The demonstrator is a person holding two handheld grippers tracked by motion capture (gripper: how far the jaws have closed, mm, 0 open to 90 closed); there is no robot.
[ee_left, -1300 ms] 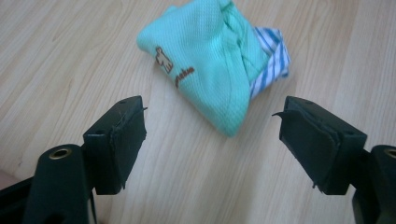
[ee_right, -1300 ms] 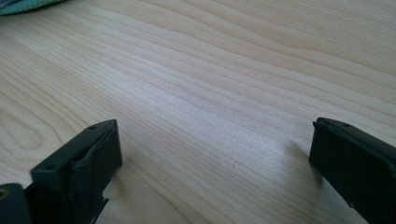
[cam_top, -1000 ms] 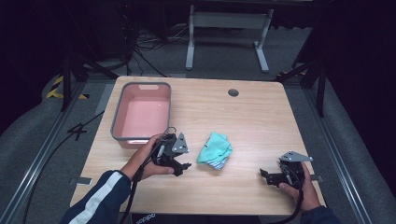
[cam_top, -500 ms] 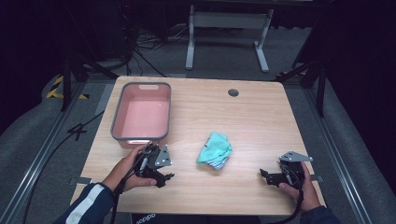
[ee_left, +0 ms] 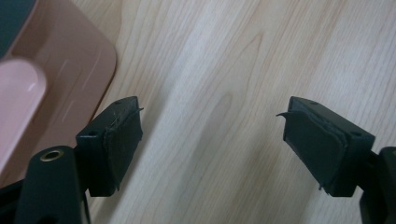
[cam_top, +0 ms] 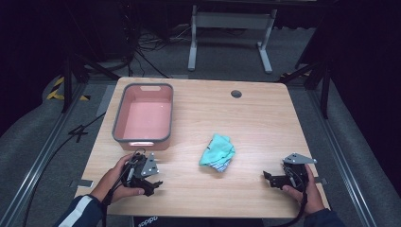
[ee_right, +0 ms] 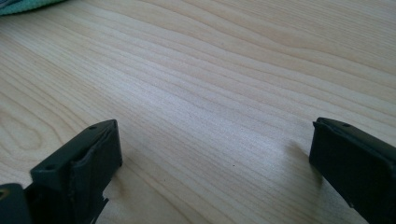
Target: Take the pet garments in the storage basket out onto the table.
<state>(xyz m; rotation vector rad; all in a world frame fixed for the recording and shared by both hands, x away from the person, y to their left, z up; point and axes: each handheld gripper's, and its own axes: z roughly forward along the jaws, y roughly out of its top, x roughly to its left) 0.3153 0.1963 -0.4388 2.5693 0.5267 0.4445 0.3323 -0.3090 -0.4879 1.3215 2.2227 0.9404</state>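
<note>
The left hand-held gripper (cam_top: 150,182) is held low over the near left part of the surface (cam_top: 265,123), just in front of the pink tub (cam_top: 143,116). In the left gripper view its jaws are seen spread wide with only bare wood between them; nothing is held. The right hand-held gripper (cam_top: 272,178) is rested near the front right corner, its jaws likewise set wide apart and empty in the right gripper view.

The crumpled teal cloth (cam_top: 217,152) is found lying loose on the surface between the two hand-held grippers, apart from both and to the right of the tub, somewhat nearer its front end. A corner of it is glimpsed at the upper left of the right gripper view (ee_right: 23,4).

The step in hand is judged to be the approach to the cloth. It is advised that the jaws be kept fully apart during the approach, brought down over the highest fold, and closed only once fabric is well between the pads. A grip on a thin edge is to be avoided, since the cloth could slip free on lifting. The tub interior is observed to be empty and unobstructed.
</note>
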